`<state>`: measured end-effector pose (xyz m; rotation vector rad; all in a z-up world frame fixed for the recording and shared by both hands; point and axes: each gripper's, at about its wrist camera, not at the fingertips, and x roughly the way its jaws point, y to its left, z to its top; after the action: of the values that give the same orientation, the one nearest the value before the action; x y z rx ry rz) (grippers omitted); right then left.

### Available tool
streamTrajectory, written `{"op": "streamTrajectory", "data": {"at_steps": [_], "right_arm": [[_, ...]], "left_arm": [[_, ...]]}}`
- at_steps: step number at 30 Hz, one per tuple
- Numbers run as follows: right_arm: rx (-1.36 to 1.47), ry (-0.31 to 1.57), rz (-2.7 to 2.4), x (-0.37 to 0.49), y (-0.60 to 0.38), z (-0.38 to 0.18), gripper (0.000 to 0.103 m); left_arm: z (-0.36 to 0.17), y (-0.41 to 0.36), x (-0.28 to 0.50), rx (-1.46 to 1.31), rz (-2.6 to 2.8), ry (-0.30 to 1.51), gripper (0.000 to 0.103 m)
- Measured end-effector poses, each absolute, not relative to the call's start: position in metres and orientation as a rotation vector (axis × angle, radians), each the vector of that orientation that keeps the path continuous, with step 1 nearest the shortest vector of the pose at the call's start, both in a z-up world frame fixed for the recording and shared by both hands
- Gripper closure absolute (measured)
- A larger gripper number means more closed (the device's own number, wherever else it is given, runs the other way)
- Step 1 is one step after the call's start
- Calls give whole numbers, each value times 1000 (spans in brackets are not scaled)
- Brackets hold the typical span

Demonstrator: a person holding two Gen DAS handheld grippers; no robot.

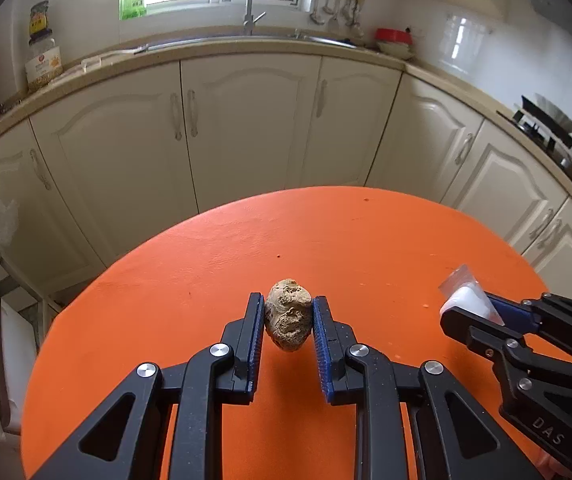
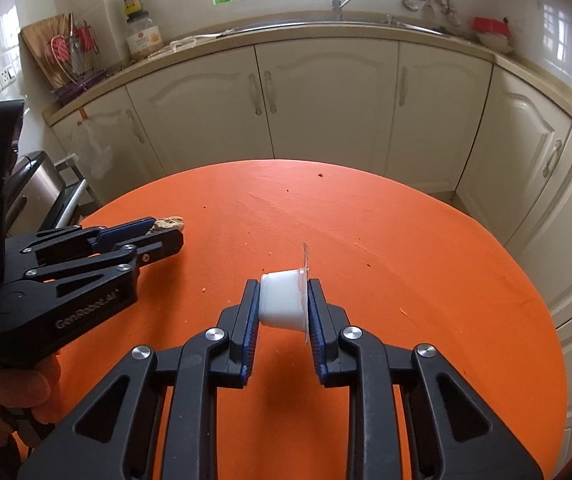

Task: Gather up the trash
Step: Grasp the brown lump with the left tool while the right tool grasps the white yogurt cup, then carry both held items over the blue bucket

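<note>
Over the round orange tabletop [image 1: 365, 240], the left claw [image 1: 288, 322] is gripping a lumpy brown crumpled wad [image 1: 288, 318] and the right claw [image 2: 284, 304] is pinching a small white plastic cup [image 2: 282, 298] sideways, base against one pad, both lifted clear, probably for carrying to a bin.

Left gripper [image 1: 288, 322] clamped, right gripper [image 2: 284, 300] clamped, both level, side by side.

2 tools side by side over a round surface, each with 1 item between its fingers.

The left tool [image 1: 287, 320] clamps a lump [image 1: 288, 319]; to its right, the right tool [image 2: 284, 304] clamps a small cup [image 2: 284, 305]. Cabinets [image 2: 325, 104] stand behind the surface [image 2: 425, 280].
</note>
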<state>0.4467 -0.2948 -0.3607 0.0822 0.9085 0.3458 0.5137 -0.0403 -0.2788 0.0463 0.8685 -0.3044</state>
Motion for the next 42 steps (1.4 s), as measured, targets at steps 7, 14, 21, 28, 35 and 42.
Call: {"op": "streamTrajectory", "data": {"at_steps": [7, 14, 21, 28, 35, 42], "right_arm": [[100, 865, 334, 412, -311, -334, 81], [100, 793, 288, 357, -337, -294, 81], [119, 708, 193, 295, -392, -249, 81], [163, 648, 21, 219, -481, -223, 81], [224, 635, -189, 141, -583, -222, 81], [305, 677, -361, 77, -661, -250, 80]], "left_arm": [[-252, -41, 468, 56, -327, 813, 83], [-227, -60, 413, 59, -373, 754, 83], [-197, -100, 335, 61, -469, 680, 83], [-176, -174, 257, 107, -665, 628, 83], [-171, -258, 203, 183, -877, 624, 83], [-194, -340, 167, 270, -1041, 696, 83]]}}
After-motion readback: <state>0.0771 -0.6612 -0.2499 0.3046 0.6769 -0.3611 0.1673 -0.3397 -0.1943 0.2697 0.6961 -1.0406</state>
